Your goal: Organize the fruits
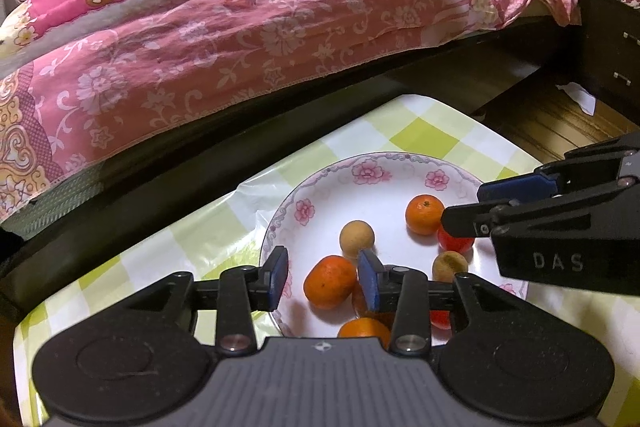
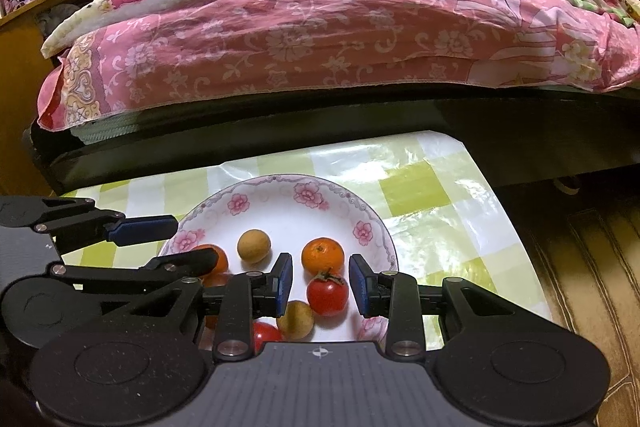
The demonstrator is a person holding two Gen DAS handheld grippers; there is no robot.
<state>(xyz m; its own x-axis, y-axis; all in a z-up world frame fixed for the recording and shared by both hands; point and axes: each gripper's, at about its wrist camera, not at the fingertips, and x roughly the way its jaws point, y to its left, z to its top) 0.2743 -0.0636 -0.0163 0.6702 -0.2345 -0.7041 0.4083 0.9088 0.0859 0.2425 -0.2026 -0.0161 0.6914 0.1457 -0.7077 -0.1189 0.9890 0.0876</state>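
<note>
Red tomato (image 2: 327, 291) between spread right tongs (image 2: 320, 289), untouched; left tongs (image 1: 323, 278) spread too, over an orange (image 1: 330, 281) on floral plate (image 1: 320, 187).

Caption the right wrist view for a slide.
Open right gripper straddles a red tomato on the floral plate of fruit.

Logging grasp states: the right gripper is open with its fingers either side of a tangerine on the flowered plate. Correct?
Not quite. The right gripper is open over the flowered plate, but the fruit between its fingers is the red tomato, not a tangerine. The right wrist view shows it.
</note>
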